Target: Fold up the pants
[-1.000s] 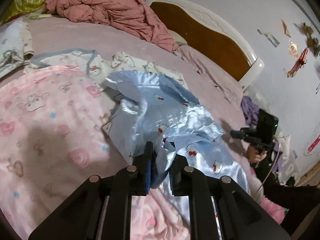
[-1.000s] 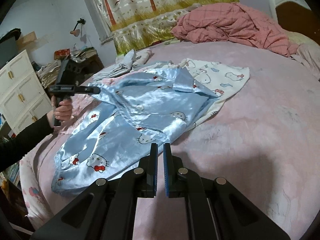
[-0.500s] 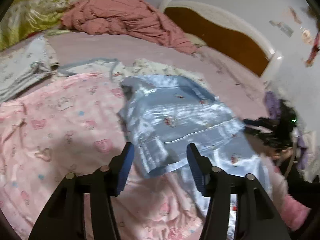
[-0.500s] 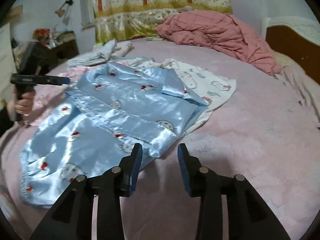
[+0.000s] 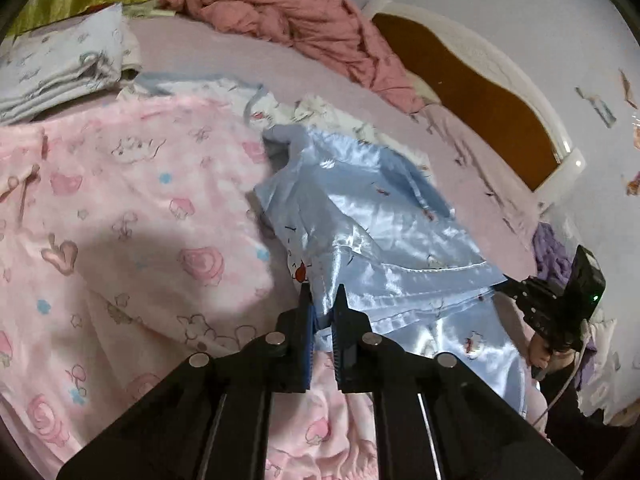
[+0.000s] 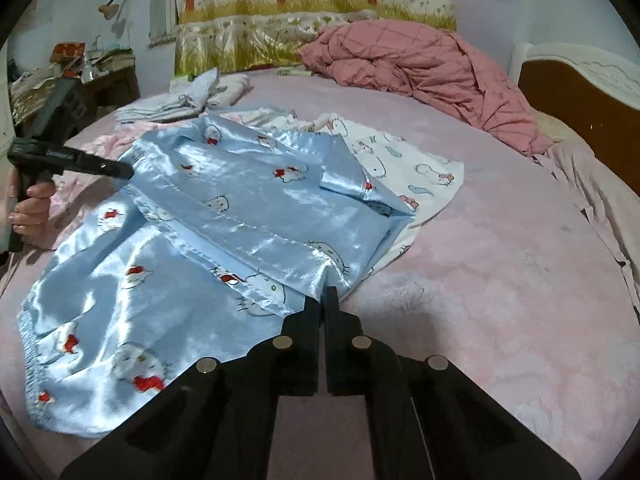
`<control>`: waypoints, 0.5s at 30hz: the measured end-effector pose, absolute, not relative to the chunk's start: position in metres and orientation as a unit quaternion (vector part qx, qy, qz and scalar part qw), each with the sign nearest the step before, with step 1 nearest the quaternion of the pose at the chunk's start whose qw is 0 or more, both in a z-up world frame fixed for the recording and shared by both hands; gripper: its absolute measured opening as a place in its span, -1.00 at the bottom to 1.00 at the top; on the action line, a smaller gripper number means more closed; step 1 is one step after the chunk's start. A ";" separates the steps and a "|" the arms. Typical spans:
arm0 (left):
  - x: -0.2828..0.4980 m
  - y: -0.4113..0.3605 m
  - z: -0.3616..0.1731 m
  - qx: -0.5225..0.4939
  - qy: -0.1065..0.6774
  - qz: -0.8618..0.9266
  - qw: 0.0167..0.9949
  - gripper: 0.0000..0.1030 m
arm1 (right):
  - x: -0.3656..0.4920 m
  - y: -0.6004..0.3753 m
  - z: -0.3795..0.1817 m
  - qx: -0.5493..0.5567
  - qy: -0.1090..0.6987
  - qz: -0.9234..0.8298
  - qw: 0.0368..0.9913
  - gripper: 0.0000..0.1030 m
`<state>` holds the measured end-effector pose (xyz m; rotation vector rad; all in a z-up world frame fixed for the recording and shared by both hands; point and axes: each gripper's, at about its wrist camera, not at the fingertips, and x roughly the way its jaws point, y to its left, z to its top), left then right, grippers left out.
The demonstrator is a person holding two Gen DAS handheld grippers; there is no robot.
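With the blue satin pants [image 6: 224,216] half-folded on the bed [image 6: 500,280], both the left gripper [image 5: 323,304] and right gripper [image 6: 322,300] have just closed, pinching 1 fold edge each, and slippery satin could slide free when lifted.

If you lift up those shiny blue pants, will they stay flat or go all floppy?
Probably floppy: the blue pants already lie in soft folds and ripples on the bed. Their glossy sheen suggests slippery satin, so folds may slide apart. They look thin, so likely light.
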<state>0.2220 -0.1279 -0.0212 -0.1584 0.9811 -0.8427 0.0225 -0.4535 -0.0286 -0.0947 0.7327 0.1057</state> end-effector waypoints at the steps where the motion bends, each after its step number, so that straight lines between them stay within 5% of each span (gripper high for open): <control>1: 0.221 -0.126 -0.019 -0.077 0.456 -0.395 0.794 -0.87 | 0.017 -0.452 -0.026 -0.046 0.353 0.050 0.933 -0.98; 11: 0.210 -0.118 -0.027 -0.031 0.497 -0.360 0.789 -0.68 | -0.009 -0.427 -0.030 -0.069 0.368 0.049 0.926 -0.98; 15: 0.202 -0.108 -0.020 -0.028 0.486 -0.358 0.797 -0.13 | -0.006 -0.448 -0.024 -0.009 0.379 0.043 0.924 -0.94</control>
